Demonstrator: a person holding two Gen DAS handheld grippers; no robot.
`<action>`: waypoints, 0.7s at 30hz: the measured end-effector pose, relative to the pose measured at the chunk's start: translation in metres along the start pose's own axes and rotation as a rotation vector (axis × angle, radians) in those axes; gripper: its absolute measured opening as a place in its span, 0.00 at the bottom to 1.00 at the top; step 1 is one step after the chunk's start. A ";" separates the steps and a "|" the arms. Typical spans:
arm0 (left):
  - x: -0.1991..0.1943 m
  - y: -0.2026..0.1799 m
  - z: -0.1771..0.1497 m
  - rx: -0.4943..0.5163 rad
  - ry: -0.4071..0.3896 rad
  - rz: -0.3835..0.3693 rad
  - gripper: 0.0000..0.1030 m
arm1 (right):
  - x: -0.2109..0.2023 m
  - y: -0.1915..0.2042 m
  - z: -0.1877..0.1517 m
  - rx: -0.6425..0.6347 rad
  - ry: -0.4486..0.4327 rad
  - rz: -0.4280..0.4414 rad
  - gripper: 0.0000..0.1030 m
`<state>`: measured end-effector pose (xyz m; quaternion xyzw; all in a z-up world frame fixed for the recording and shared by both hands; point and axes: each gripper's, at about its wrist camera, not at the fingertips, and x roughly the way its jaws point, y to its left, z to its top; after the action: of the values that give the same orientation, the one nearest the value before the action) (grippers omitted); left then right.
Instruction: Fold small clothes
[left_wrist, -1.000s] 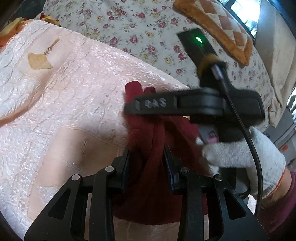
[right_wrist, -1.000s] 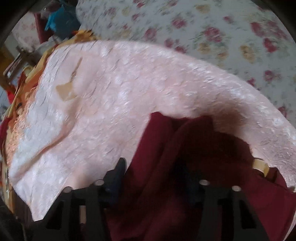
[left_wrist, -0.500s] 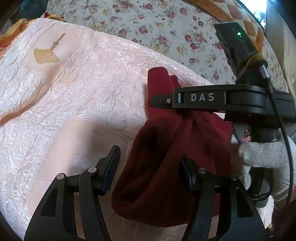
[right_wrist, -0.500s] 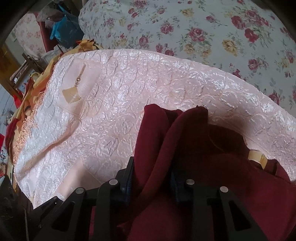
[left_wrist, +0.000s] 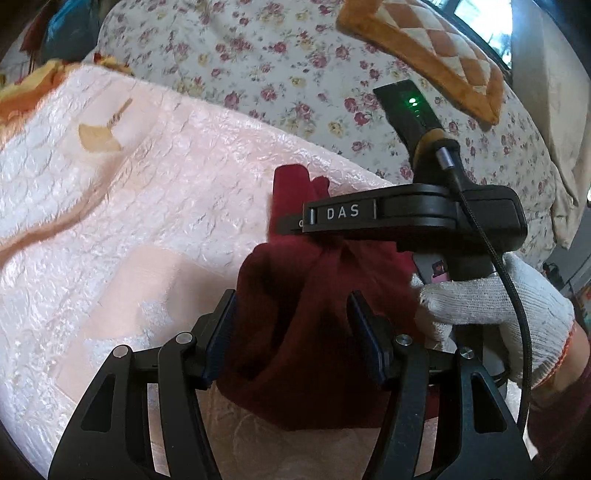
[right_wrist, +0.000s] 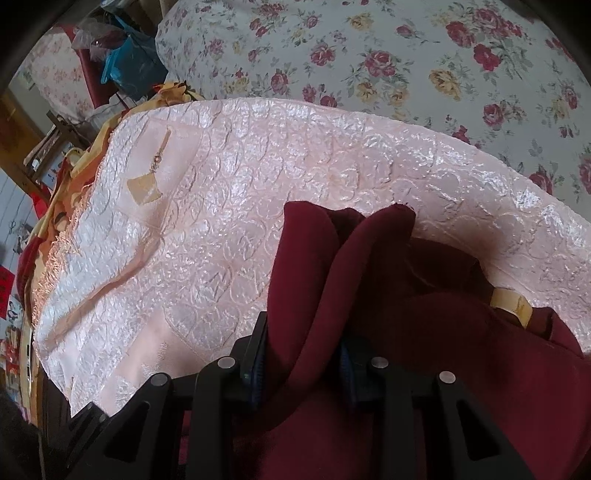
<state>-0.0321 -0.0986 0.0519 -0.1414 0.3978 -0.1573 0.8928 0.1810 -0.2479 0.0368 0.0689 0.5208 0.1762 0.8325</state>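
Left gripper (left_wrist: 291, 336) just released dark red garment (left_wrist: 314, 332), fingers now spread around it; right gripper (right_wrist: 301, 354) clamps bunched fabric, lifted above pink quilt (right_wrist: 258, 206). Regrip likely before next fold.

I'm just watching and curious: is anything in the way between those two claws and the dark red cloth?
Nothing visible is. The right gripper is already clamped on a fold of the dark red garment. The left gripper stands open with the cloth bunched between its fingers, over the pink quilted cover.
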 end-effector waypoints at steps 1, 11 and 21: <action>0.001 0.003 0.000 -0.017 0.014 -0.003 0.58 | 0.001 0.001 0.001 -0.001 0.003 0.001 0.30; 0.006 0.007 0.000 -0.028 0.041 0.016 0.58 | 0.006 0.005 0.003 -0.006 0.017 -0.003 0.31; 0.009 0.009 0.001 -0.027 0.057 0.027 0.58 | 0.006 0.002 0.002 0.007 0.016 0.007 0.31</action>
<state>-0.0242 -0.0941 0.0432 -0.1435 0.4272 -0.1438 0.8810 0.1850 -0.2440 0.0327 0.0722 0.5277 0.1776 0.8275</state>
